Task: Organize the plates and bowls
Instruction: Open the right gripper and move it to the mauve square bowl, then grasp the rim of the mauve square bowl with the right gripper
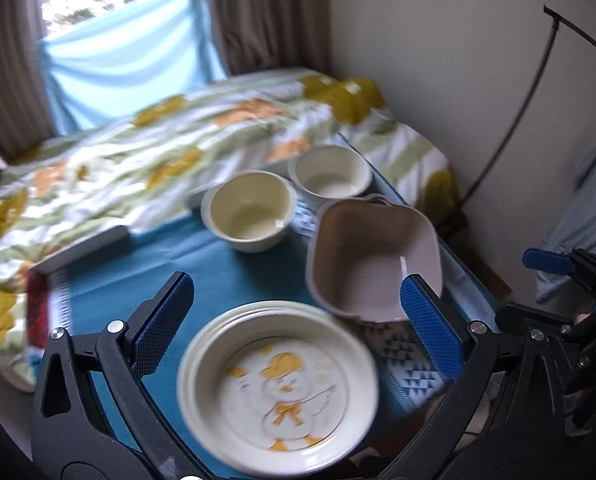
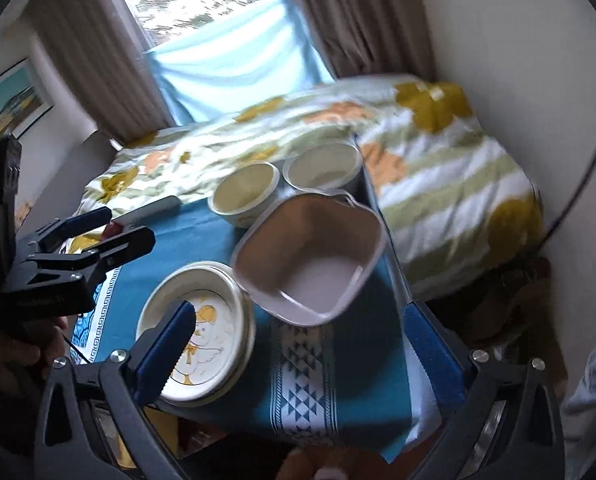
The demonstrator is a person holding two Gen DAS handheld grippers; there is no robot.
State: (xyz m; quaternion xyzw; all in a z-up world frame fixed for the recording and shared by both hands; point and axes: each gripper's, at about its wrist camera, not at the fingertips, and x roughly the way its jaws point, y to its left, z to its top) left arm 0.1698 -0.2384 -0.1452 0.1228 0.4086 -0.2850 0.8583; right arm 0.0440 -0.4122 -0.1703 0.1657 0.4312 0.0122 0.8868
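A stack of cream plates [image 1: 278, 392] with a duck picture lies on the teal cloth, right under my open left gripper [image 1: 298, 320]. A pink square bowl [image 1: 373, 256] sits behind it to the right. Two cream round bowls [image 1: 248, 216] [image 1: 329, 178] stand at the far edge. In the right wrist view my right gripper [image 2: 298, 344] is open and empty above the cloth, with the plates [image 2: 202, 320] by its left finger and the pink bowl [image 2: 309, 252] ahead. The cream bowls [image 2: 244, 192] [image 2: 321, 166] are beyond. The left gripper [image 2: 98, 228] shows at the left.
The small table with teal patterned cloth [image 1: 146, 264] stands against a bed with a flowered quilt [image 1: 138, 148]. A grey flat object [image 1: 86, 248] lies at the table's far left. A wall and thin black rod [image 1: 517, 120] are at the right. The right gripper [image 1: 569, 272] shows at the right edge.
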